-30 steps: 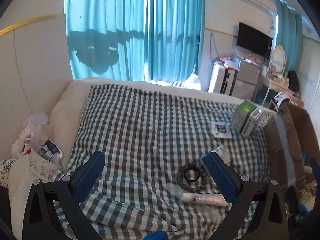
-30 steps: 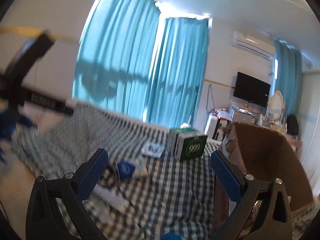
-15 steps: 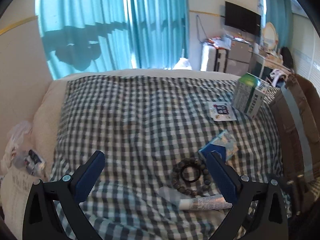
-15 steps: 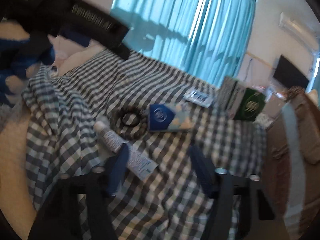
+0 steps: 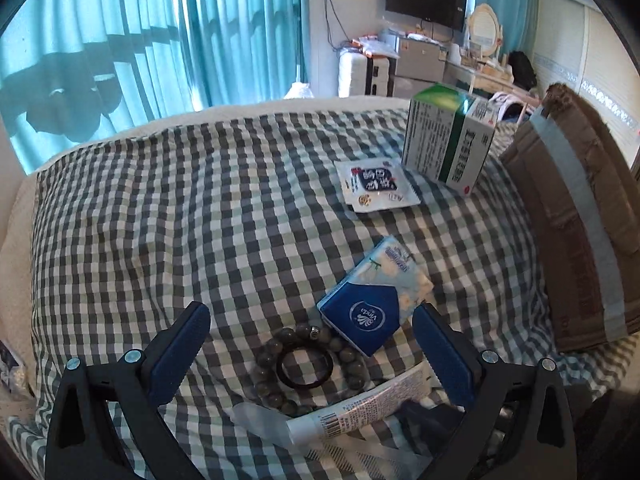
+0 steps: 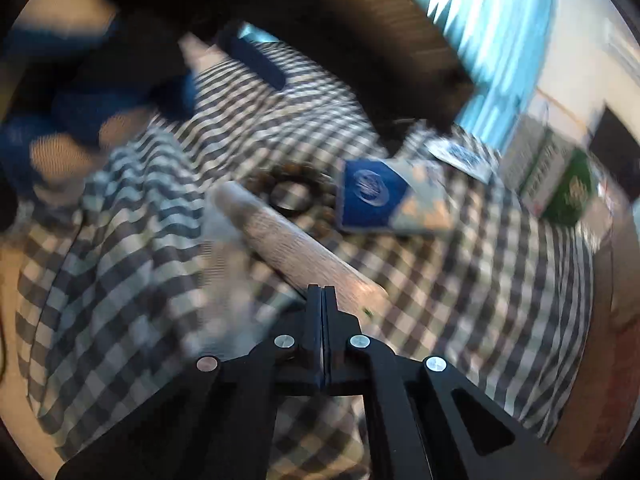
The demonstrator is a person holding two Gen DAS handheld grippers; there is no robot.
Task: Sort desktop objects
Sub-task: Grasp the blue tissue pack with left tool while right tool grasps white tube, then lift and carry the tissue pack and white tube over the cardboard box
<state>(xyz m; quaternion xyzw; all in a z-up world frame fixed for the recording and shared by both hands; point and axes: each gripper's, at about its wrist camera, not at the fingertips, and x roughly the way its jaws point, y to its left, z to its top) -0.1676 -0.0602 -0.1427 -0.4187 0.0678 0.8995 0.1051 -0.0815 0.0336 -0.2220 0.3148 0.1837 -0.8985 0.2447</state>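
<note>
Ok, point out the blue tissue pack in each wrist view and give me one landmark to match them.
Left wrist: the tissue pack lies right of centre, low, on the checked cloth.
Right wrist: the tissue pack sits right of centre, above the middle, blurred.
Shared landmark: the bead bracelet, right beside it in both.

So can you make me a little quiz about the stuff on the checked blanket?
1. True or false: the hair tie lies inside the ring of the bead bracelet.
2. Which sits nearest the cardboard box? A) tube B) green and white box C) tissue pack
3. Fill in: the left claw is ____, and the right claw is shut.

Key: 1 true; 2 B; 3 open.
</note>
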